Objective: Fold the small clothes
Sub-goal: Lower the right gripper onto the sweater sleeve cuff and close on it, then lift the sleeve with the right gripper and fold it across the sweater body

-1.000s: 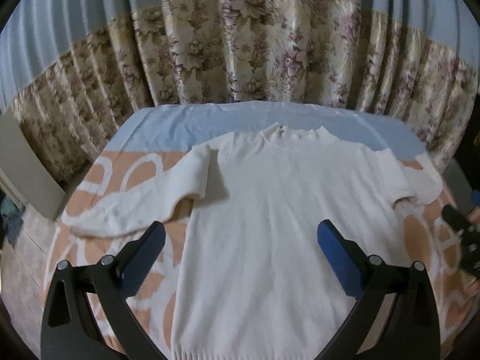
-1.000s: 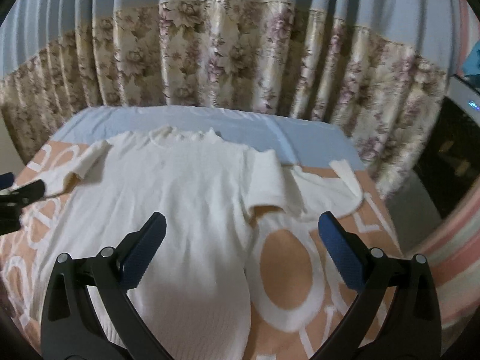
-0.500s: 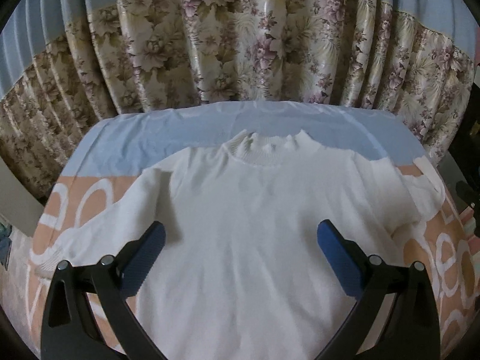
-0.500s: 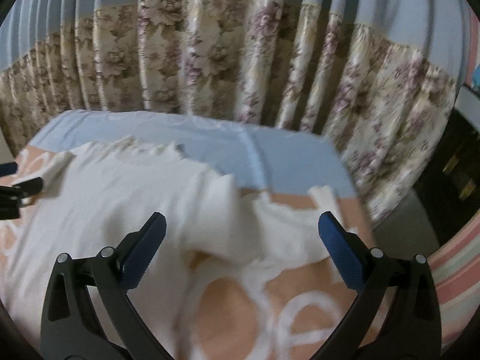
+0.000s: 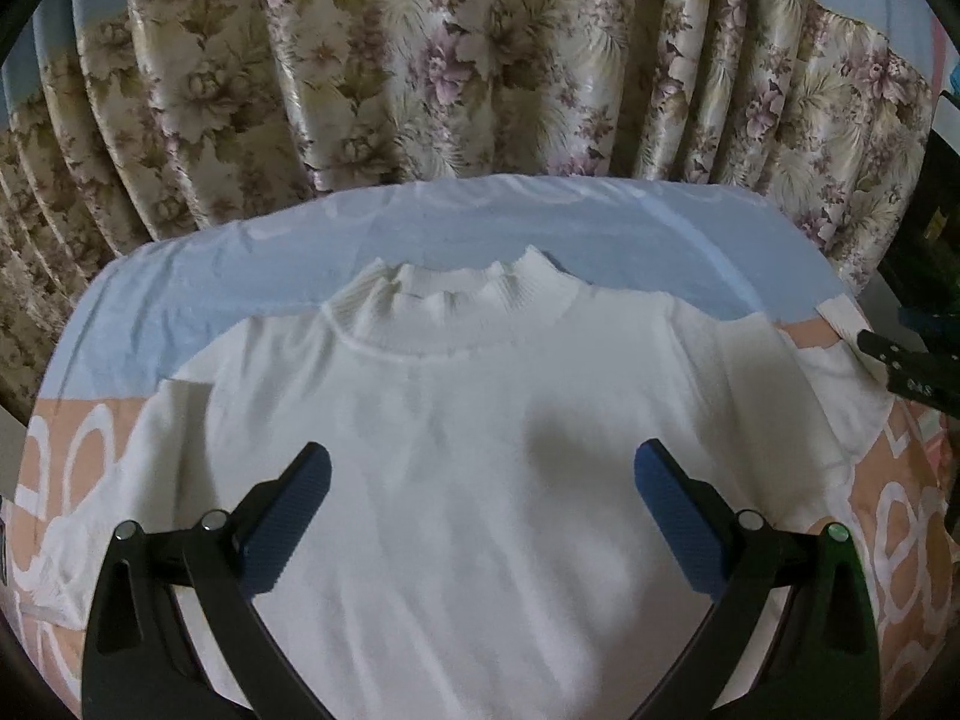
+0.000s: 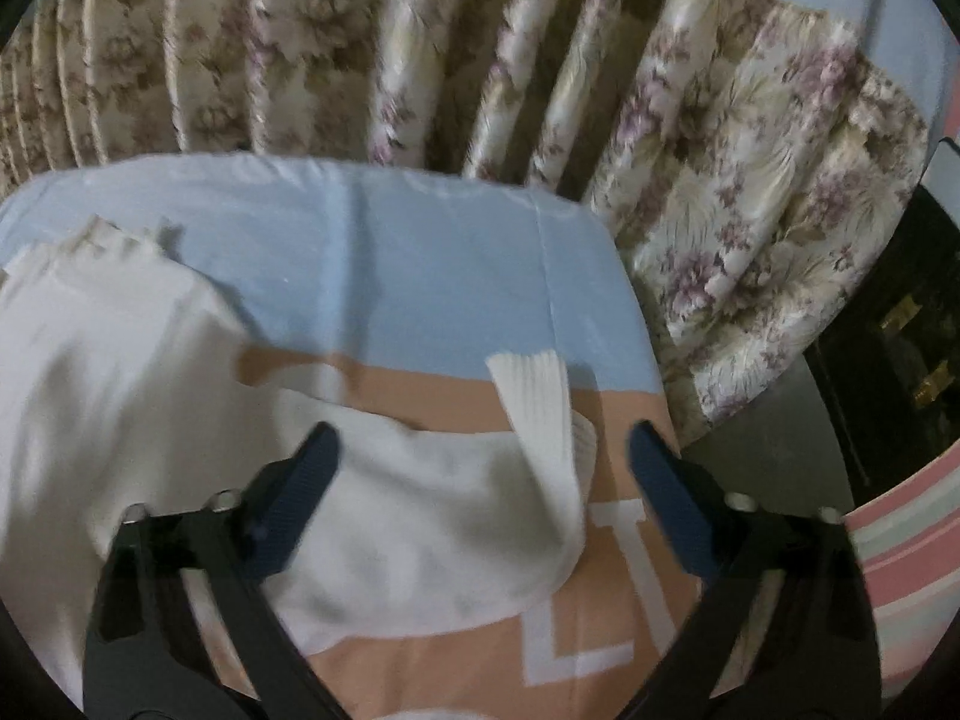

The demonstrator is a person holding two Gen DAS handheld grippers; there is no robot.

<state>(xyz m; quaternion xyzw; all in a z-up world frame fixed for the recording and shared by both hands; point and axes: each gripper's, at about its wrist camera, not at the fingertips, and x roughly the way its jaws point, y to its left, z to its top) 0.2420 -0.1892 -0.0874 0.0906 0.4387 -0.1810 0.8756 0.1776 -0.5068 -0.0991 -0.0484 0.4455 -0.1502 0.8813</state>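
Note:
A white knit sweater (image 5: 480, 420) lies flat, front up, on the bed, its ribbed collar (image 5: 462, 306) toward the curtain. My left gripper (image 5: 480, 480) is open and empty above the sweater's chest. My right gripper (image 6: 480, 468) is open and empty above the sweater's right sleeve (image 6: 420, 516), whose ribbed cuff (image 6: 534, 396) is folded back over it. The sweater's body (image 6: 90, 390) fills the left of the right wrist view. The right gripper's tip (image 5: 906, 366) shows at the right edge of the left wrist view.
The bed has a light blue sheet (image 5: 420, 228) at the far end and an orange-and-white patterned cover (image 6: 600, 600). A floral curtain (image 5: 480, 60) hangs close behind. The bed's right edge (image 6: 654, 372) drops to dark furniture (image 6: 888, 360).
Both grippers moved forward and lower toward the sweater. The left one now sits over the chest near the collar; the right one swung right to sit over the folded sleeve.

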